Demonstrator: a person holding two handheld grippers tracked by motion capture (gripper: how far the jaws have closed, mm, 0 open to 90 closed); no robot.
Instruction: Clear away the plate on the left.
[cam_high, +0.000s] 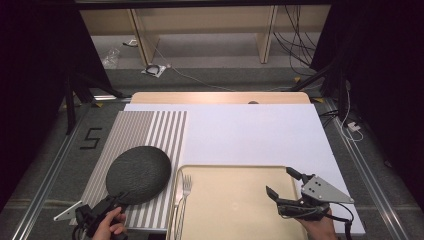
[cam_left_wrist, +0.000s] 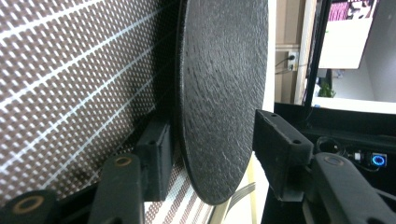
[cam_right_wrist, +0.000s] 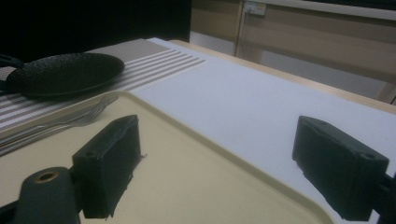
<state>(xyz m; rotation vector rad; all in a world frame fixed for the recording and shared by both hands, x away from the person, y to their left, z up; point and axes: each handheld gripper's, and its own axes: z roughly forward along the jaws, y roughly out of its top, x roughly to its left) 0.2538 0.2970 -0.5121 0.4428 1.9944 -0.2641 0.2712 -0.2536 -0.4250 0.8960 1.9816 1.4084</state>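
On the striped mat, left gripper (cam_high: 119, 197) straddles the plate's (cam_high: 139, 173) rim.

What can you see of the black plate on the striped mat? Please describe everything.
The black plate is round, shallow and matte, with a rough, speckled surface like stoneware. It lies on the striped placemat, left of the tray, with its right edge overhanging the mat. The left gripper straddles its near rim, one jaw under it and one above. A gap shows beside the upper jaw, so no firm grip is visible.
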